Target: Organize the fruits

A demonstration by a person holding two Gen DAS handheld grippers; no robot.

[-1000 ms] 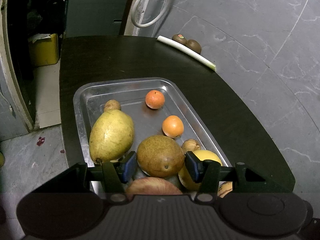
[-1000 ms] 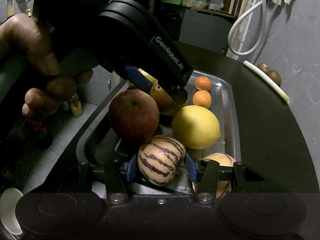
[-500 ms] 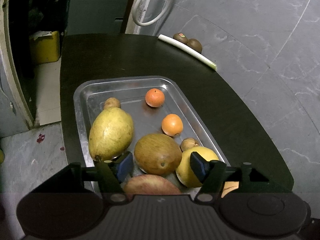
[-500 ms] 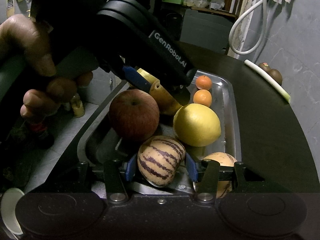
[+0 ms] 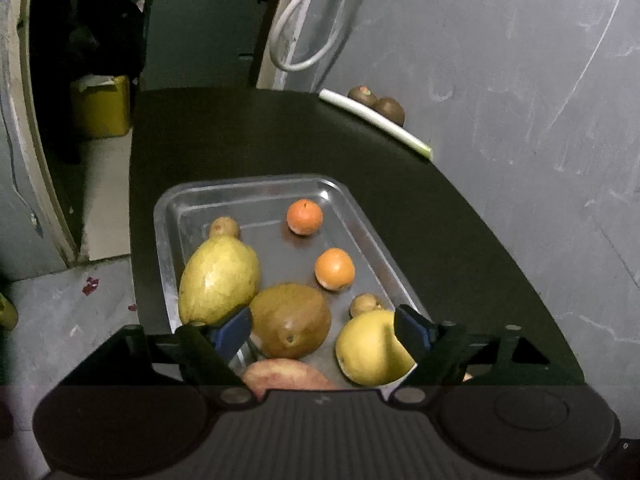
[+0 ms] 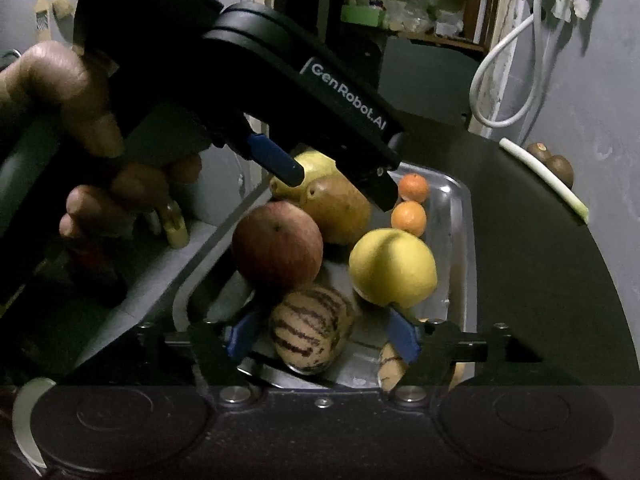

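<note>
On the dark desk [image 5: 460, 240] a metal tray [image 5: 168, 216] holds the fruit. The left tongs [image 5: 322, 330] stand spread wide and empty above the brown pear [image 5: 290, 320], with the big yellow-green fruit [image 5: 218, 278] at ten o'clock and the yellow apple [image 5: 370, 346] at four. The right tongs [image 6: 322, 336] gape apart around the striped melon [image 6: 308, 334] without touching it; the red apple [image 6: 278, 248] sits at eleven o'clock of the melon. Two oranges [image 5: 334, 268] lie toward the tray's far end.
</note>
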